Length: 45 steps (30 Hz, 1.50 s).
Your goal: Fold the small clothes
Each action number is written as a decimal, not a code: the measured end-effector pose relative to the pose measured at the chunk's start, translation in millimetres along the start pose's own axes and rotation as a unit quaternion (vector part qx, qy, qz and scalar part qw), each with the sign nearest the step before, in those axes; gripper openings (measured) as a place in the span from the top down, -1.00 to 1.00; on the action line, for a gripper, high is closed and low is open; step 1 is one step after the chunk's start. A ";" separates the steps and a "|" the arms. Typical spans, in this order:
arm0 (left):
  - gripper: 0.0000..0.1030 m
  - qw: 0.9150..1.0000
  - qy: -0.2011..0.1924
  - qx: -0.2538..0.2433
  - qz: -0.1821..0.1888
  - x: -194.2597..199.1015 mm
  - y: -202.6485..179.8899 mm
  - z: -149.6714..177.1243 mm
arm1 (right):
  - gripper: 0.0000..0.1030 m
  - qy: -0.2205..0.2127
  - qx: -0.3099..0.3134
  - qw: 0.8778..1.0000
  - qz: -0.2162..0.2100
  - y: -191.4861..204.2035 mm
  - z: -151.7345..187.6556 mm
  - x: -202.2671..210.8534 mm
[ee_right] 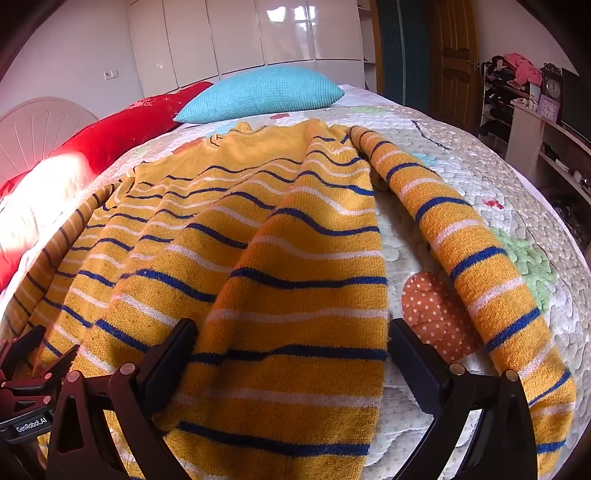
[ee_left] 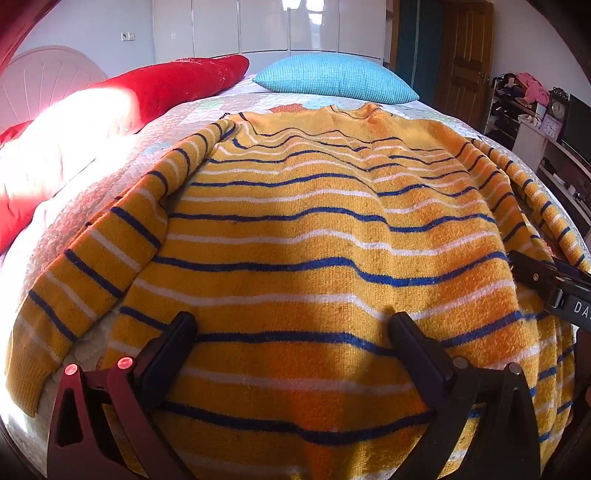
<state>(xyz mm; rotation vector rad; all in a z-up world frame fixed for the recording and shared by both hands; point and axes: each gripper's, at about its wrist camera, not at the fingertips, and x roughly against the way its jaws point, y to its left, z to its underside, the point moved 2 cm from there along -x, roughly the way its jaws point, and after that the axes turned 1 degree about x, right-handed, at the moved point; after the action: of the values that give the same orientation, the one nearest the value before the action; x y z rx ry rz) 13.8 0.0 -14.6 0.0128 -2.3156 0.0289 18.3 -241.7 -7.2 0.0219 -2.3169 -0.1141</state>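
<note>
A yellow sweater [ee_left: 314,236] with blue and white stripes lies spread flat on the bed, neck at the far end. Its left sleeve [ee_left: 96,266] runs down the left side, and its right sleeve [ee_right: 469,251] curves down over the quilt. My left gripper [ee_left: 291,332] hovers open over the lower middle of the sweater, nothing between its fingers. My right gripper [ee_right: 291,336] is open over the sweater's [ee_right: 258,258] right edge near the hem. The right gripper [ee_left: 550,284] also shows at the right edge of the left wrist view, and the left gripper [ee_right: 26,373] at the lower left of the right wrist view.
The bed has a white quilt [ee_right: 480,173] with coloured patches. A turquoise pillow [ee_left: 336,79] and a red blanket [ee_left: 173,88] lie at the far end. Wardrobes [ee_right: 258,33] and a wooden door [ee_left: 467,59] stand behind. Shelves with clocks [ee_right: 550,96] are at the right.
</note>
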 end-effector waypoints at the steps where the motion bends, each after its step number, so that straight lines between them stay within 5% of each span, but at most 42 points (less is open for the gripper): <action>1: -1.00 1.000 0.000 0.000 0.000 -0.1 0.0 -0.2 | -0.99 0.000 0.000 1.000 0.000 0.0 0.1 0.2; 45: -1.00 1.000 0.006 0.002 0.003 0.0 0.7 -0.2 | -0.99 0.000 0.000 1.000 0.000 -0.3 0.8 0.7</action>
<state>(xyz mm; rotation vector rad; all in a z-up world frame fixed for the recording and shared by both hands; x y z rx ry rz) 13.9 0.7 -14.5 0.0074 -2.3027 0.0380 17.2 -242.0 -7.3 0.0224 -2.3169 -0.1151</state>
